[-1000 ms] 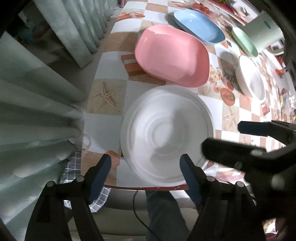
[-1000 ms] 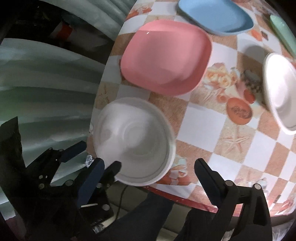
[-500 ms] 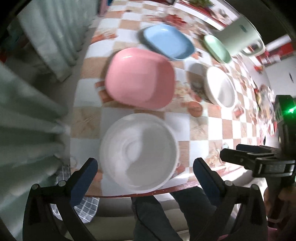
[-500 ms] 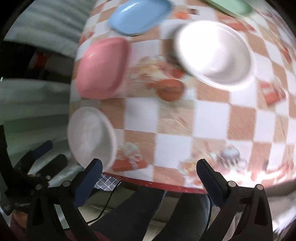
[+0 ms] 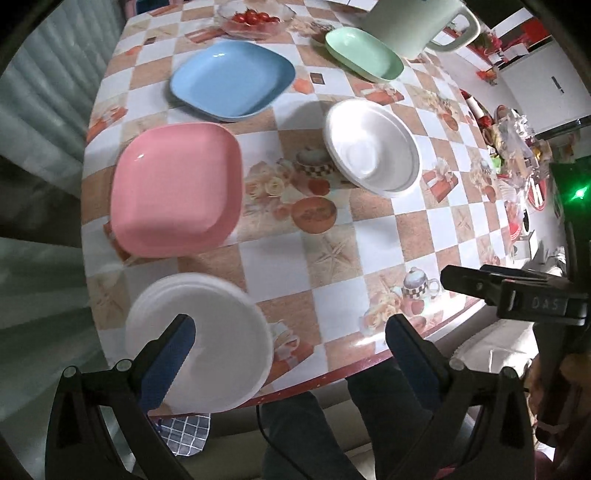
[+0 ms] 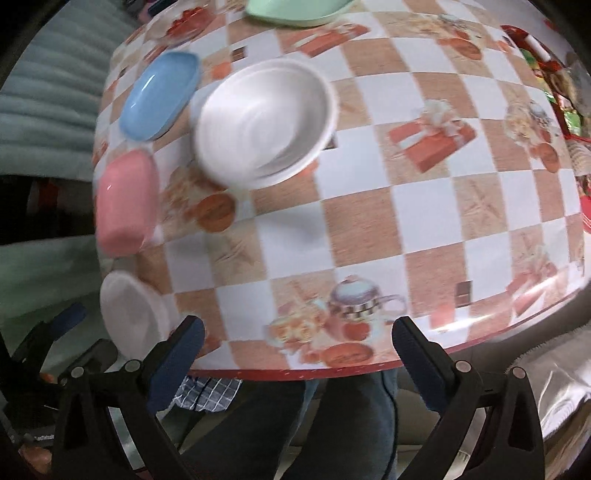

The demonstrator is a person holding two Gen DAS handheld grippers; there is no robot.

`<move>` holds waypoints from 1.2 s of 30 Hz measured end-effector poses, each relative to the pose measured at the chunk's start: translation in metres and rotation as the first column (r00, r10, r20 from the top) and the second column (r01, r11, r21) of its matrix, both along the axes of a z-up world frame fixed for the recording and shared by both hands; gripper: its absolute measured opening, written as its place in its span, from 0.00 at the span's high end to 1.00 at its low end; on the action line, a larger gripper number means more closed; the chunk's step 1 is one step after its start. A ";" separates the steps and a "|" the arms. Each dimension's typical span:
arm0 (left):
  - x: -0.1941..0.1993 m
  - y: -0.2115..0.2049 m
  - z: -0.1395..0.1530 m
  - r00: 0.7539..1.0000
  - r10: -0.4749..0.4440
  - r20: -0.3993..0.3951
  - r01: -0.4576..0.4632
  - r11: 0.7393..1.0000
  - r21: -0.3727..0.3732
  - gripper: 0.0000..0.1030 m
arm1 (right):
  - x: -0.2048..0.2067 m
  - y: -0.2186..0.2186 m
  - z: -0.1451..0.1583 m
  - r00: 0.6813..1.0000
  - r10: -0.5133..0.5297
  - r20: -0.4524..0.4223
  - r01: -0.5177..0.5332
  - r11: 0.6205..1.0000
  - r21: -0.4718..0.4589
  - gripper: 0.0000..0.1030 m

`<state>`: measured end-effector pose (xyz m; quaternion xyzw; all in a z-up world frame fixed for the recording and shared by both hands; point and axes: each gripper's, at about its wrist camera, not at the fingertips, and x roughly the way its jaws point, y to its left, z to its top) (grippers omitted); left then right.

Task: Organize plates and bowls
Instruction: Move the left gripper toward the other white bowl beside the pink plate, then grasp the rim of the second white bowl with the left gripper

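Left gripper (image 5: 290, 341) and right gripper (image 6: 297, 343) both gape empty above the table (image 5: 332, 254) edge; white plates (image 5: 221, 350), seemingly stacked, sit beneath.

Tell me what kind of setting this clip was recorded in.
Most likely a home dining or kitchen area. A table under a checkered, teapot-printed oilcloth holds plastic plates such as the pink plate, a white bowl and a dish of tomatoes. Curtains hang beside it.
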<state>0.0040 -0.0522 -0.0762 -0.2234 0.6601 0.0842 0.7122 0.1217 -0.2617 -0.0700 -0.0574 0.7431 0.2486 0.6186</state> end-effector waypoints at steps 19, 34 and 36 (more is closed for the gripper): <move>0.102 -0.014 -0.043 0.989 0.103 -0.110 -0.102 0.995 0.016 0.00 | 0.098 0.016 -0.042 0.993 0.112 -0.029 -0.112 0.993 -0.020 0.01; 0.168 0.000 -0.081 0.984 0.127 -0.124 -0.116 0.989 0.093 0.00 | 0.161 0.049 -0.068 0.997 0.075 0.006 -0.075 0.997 0.000 0.01; 0.175 0.000 -0.085 0.984 0.128 -0.126 -0.117 0.989 0.092 0.00 | 0.166 0.051 -0.070 0.997 0.079 0.014 -0.078 0.997 -0.002 0.01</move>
